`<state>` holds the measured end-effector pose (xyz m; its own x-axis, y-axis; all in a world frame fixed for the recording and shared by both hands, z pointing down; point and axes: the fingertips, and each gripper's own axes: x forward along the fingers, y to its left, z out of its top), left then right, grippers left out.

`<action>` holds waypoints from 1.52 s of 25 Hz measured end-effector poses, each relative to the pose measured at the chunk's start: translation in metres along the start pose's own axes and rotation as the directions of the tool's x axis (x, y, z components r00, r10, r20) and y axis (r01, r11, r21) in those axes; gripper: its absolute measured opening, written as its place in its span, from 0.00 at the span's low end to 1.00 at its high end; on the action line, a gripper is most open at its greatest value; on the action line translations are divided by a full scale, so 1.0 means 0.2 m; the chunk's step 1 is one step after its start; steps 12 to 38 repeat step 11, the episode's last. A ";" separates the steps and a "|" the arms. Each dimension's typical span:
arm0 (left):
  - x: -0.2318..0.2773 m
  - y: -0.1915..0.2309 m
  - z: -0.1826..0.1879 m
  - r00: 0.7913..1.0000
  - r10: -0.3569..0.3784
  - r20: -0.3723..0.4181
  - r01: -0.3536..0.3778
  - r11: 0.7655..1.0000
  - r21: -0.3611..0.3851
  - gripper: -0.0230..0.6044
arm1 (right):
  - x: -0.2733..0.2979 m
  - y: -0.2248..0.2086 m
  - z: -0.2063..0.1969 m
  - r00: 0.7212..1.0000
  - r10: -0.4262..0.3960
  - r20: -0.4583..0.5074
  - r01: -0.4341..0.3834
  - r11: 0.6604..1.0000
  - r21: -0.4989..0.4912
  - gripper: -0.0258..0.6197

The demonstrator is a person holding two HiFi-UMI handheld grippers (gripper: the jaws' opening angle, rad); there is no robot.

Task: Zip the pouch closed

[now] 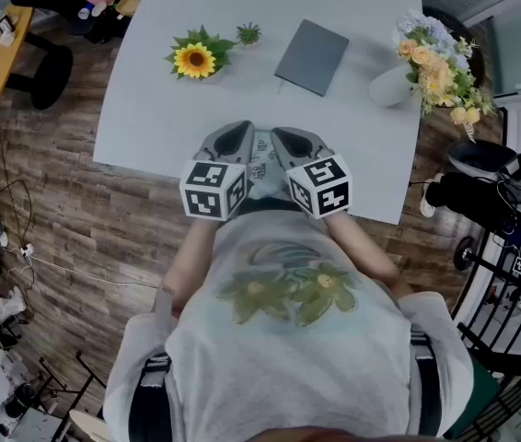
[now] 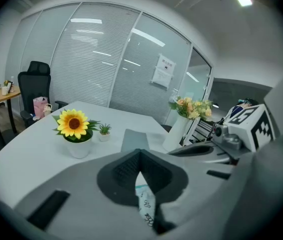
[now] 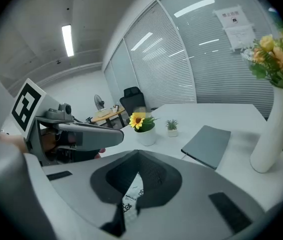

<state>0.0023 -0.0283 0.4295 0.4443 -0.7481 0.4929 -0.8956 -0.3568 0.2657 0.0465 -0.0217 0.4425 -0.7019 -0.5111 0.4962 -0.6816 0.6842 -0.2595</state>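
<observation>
Currently my left tool (image 1: 231,144) and right tool (image 1: 295,142) are both clenched on the small white printed fabric pouch (image 1: 260,166). Pouch sits between them, over the white worktop's (image 1: 150,127) near edge.

The left claw (image 2: 140,153) and right claw (image 3: 137,156) are smooth, matt grey plastic, and their dark pads (image 2: 124,171) are finely ribbed and look rubbery. The pouch (image 2: 146,204) is a thin, soft white sheet with dark print; whether cloth or plastic I cannot tell. The surface (image 1: 150,109) is smooth matt white. The notebook (image 1: 312,56) has a matt grey cover. The vase (image 1: 387,87) is smooth white with a faint sheen. The floor (image 1: 58,228) shows wood-grain planks.
</observation>
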 end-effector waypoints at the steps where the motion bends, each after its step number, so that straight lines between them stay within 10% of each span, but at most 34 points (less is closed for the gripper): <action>1: 0.00 0.00 0.00 1.000 -0.002 -0.003 0.002 1.000 -0.001 0.04 | 0.00 -0.01 0.00 1.000 -0.002 0.000 0.002 1.000 0.003 0.06; 38: 0.03 0.02 -0.01 1.000 -0.006 -0.022 0.006 1.000 -0.005 0.04 | 0.02 -0.03 -0.01 1.000 0.000 -0.010 0.000 1.000 0.022 0.06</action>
